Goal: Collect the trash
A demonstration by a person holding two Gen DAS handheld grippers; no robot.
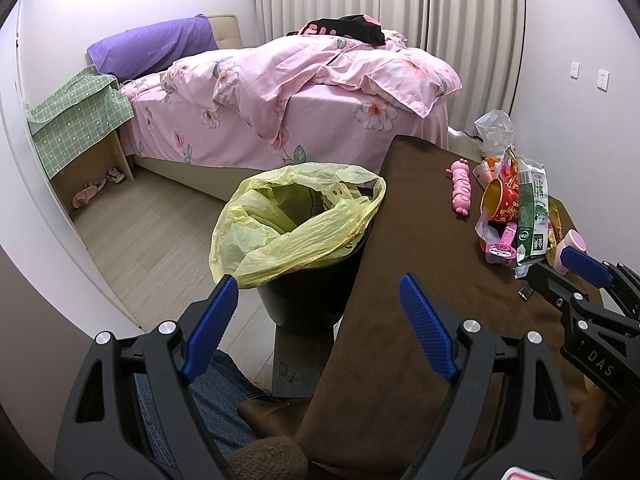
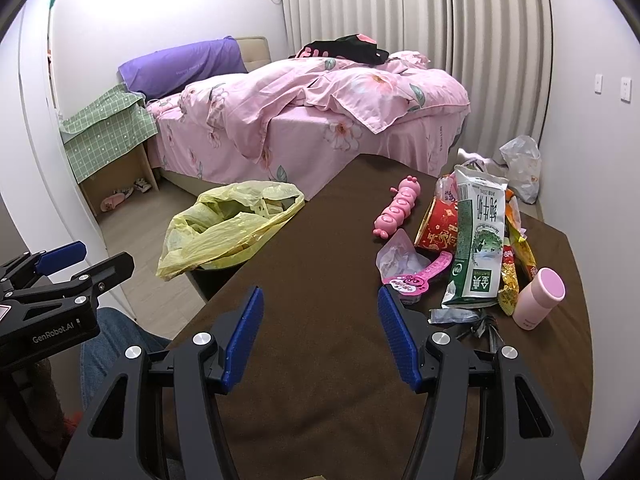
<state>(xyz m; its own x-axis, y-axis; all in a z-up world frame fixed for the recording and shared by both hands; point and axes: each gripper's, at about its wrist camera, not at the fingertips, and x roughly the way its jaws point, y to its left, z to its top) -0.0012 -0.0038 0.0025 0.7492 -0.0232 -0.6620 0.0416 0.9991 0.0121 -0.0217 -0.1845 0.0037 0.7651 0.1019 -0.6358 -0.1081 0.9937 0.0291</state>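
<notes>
- Left gripper [image 1: 316,300] spread wide, "GenRobot.AI" on body
- Right gripper [image 2: 320,320] wide open too, "DAS" printed
- Milk carton [image 2: 478,240]: Chinese writing, "SATINE"
- Red paper cup [image 2: 438,226], gold characters

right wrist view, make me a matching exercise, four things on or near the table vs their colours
Things:
1. bin liner
2. milk carton
3. caterpillar toy
4. paper cup

Colours:
A. red
B. pink
C. yellow
D. green and white

Pairs: 1-C, 2-D, 3-B, 4-A
</notes>
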